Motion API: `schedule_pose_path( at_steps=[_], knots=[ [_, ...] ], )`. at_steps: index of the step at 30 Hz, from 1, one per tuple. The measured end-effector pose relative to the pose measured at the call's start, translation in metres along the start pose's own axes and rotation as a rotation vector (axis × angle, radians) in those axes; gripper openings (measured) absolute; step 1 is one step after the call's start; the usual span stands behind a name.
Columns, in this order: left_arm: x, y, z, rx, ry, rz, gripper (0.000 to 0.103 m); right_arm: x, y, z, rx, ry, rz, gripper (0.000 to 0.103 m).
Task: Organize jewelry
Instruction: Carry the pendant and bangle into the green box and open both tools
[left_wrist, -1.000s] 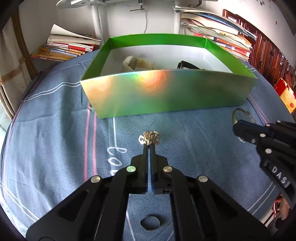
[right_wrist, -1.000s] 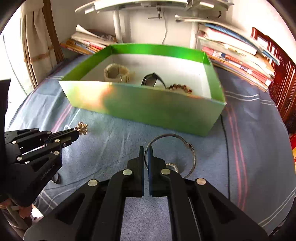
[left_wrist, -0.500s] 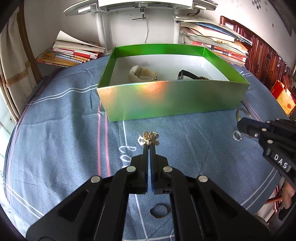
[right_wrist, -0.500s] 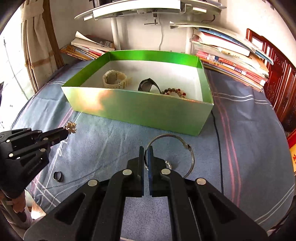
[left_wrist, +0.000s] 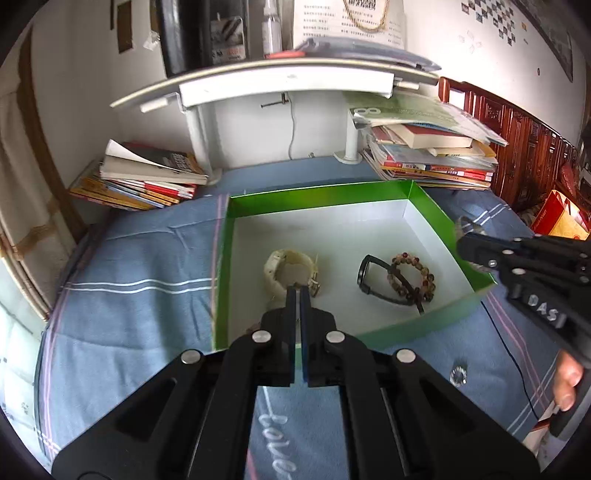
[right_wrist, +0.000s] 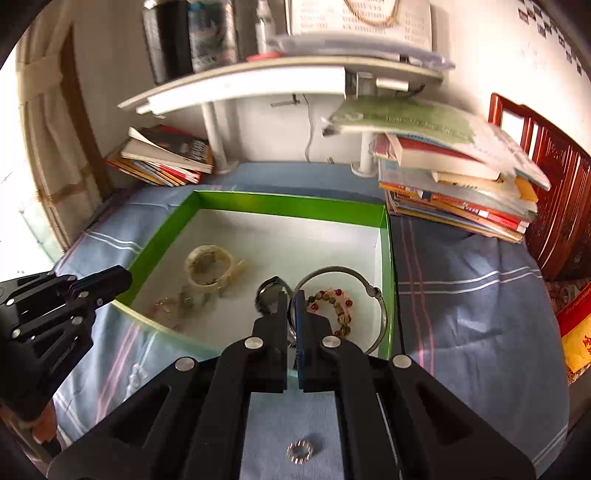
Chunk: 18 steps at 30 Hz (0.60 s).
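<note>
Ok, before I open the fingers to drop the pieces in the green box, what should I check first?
1. Right gripper grips the silver bangle: ok, fingers shut on it.
2. Bangle is over the green box, inside its walls: ok.
3. Landing spot free: not ok, the beaded bracelet lies right under the bangle; they may tangle.
4. Left gripper is over the box: ok, its tips are beside the cream bracelet.
5. Left gripper holds something: cannot tell, nothing shows at its shut tips.
6. All jewelry collected: not ok, a small silver ring lies on the blue cloth.
</note>
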<state>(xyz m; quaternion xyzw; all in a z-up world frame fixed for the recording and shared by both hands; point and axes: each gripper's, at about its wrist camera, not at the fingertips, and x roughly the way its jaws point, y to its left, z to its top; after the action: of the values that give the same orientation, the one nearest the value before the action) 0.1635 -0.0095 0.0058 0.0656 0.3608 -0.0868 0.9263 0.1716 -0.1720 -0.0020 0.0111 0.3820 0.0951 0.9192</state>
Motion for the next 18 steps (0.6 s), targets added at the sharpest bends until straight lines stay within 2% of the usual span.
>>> schedule_pose_path(
  at_steps=[2,4,6,7,11,12,13,15,18],
  knots=[
    [0.02,-0.004,0.006,0.006,0.024,-0.007,0.003,0.021,-0.002,0.003,0.008,0.018,0.01,0.005],
    [0.038,-0.005,0.011,0.016,0.057,-0.028,0.007,0.038,-0.005,0.0,0.014,0.037,-0.007,0.016],
    [0.046,0.005,0.01,-0.02,0.08,-0.007,0.009,0.035,-0.01,-0.004,0.049,0.052,0.044,0.032],
    [0.045,0.012,0.009,-0.043,0.082,-0.007,0.013,0.028,-0.013,-0.007,0.067,0.039,0.069,0.033],
    [0.02,0.02,-0.009,-0.044,0.05,0.017,0.019,-0.015,-0.018,-0.029,0.07,-0.005,0.024,0.033],
    [0.009,0.021,-0.018,-0.037,0.041,0.039,0.026,-0.023,-0.017,-0.037,0.063,-0.002,0.019,0.034],
    [0.0,0.021,-0.025,-0.028,0.037,0.055,0.033,-0.031,-0.016,-0.049,0.046,0.008,0.016,0.034],
    [-0.022,0.021,-0.05,-0.007,0.033,0.058,0.038,-0.037,-0.014,-0.07,0.017,0.041,0.015,0.036],
    [-0.042,0.016,-0.088,0.041,0.092,0.008,0.038,-0.033,-0.012,-0.101,0.009,0.111,0.013,0.036]
  ],
)
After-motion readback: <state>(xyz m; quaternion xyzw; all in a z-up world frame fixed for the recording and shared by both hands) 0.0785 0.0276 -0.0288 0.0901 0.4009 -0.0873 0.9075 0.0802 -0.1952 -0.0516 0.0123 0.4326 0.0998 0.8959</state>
